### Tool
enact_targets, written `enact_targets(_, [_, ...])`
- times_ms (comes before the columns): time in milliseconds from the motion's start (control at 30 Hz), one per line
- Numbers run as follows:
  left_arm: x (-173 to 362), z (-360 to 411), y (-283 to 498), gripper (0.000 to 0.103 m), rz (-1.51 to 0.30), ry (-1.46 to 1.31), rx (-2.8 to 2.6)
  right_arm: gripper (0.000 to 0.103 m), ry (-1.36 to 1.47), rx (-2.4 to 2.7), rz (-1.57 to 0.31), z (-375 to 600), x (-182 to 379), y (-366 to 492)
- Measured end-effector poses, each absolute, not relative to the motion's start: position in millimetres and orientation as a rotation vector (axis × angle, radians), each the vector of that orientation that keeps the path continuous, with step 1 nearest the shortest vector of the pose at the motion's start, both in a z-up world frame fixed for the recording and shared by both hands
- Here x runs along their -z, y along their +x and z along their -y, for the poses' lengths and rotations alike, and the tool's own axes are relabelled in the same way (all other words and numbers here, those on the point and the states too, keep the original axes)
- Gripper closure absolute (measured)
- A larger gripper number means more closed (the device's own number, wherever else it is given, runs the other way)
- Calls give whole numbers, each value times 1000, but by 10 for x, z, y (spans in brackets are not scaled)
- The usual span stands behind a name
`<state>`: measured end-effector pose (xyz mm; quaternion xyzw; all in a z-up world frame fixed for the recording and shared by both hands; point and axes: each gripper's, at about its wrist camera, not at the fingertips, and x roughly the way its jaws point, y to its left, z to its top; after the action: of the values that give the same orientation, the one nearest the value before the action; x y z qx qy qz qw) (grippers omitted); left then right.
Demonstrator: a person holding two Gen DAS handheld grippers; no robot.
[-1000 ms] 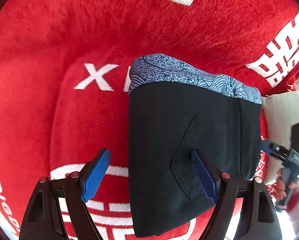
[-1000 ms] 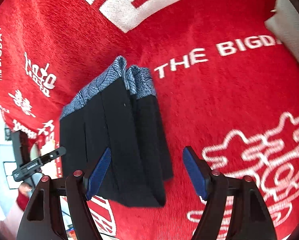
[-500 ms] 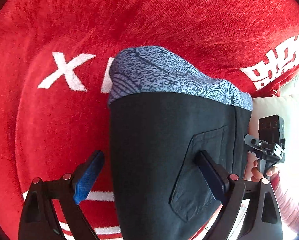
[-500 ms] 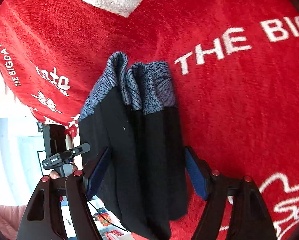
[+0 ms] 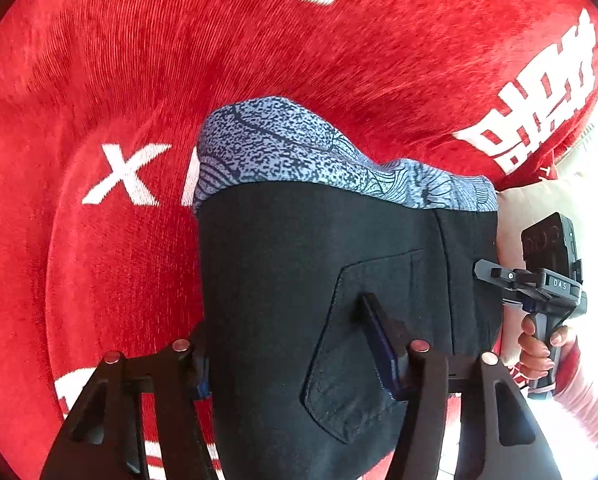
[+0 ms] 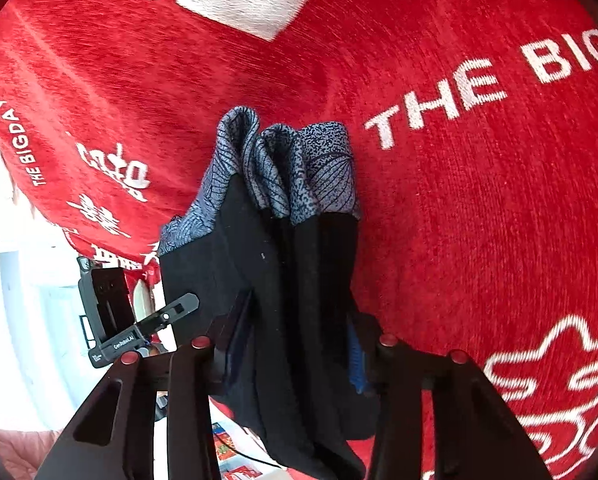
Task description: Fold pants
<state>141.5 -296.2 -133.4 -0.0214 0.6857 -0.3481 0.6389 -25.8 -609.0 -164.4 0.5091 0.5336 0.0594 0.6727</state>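
Left wrist view: left hand-held gripper [image 5: 295, 354] nearest, jaws just closed in on the folded pants [image 5: 319, 280]. One pad presses on the back pocket [image 5: 363, 344]; the other sits at the pants' left edge, mostly hidden. Pants are black with a blue patterned waistband [image 5: 299, 156] at the far end, lying on a red blanket [image 5: 99, 260] with white lettering. At the right edge a hand [image 5: 539, 344] holds the other tool. Right wrist view: right hand-held gripper [image 6: 299, 344], jaws also just closed in, pinching the stacked black layers of the pants [image 6: 283, 264] from both sides. Waistband [image 6: 283, 168] bunches beyond; red blanket [image 6: 479, 200] past that.
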Motion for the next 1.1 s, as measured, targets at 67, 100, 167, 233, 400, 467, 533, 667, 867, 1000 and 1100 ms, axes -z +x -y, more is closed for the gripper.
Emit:
enact_targets(67, [1241,2951,1391,45,-1553,-47,803,59,1151,-141,-1194,6072,1575,-272])
enact_targets(100, [1186,2944,1372,45,-1551,-47,807,59,1156,-154,-1197,6064,1549,-282])
enact_targets(167, [1117,2913,1339,45,-1552,-49,808,59,1158,-160,-1200,6029,1477,-311])
enact_targets(233, [1036,2872,1283,45,-1550,-53,809,59,1155,-163,-1201,5982,1414,-346])
enact_targets(400, [837,2714,1074,45,-1540,-58,807,59,1158,-171,-1190,5851,1220,-564])
enact_targets(467, [794,2688,980,45,-1545,-57,802,59,1157,-171,-1189,5787,1150,-682])
enact_targets(533, [749,2638,869,45,-1549,-54,793,59,1160,-169,-1191,5727,1106,-774])
enact_targets(667, [714,2529,629,45,-1552,-37,764,59,1171,-166,-1203,5594,1078,-1011])
enact_targets(867, [832,2366,360,45,-1543,-46,691,59,1204,-177,-1243,5433,1233,-1263])
enact_targets(1000, [1059,2311,246,43,-1546,-16,678,59,1145,-163,-1272,5358,1335,-1318])
enact_targets(1100, [1126,2253,216,27,-1484,40,669,55,1056,-132,-1285,5282,1392,-1333])
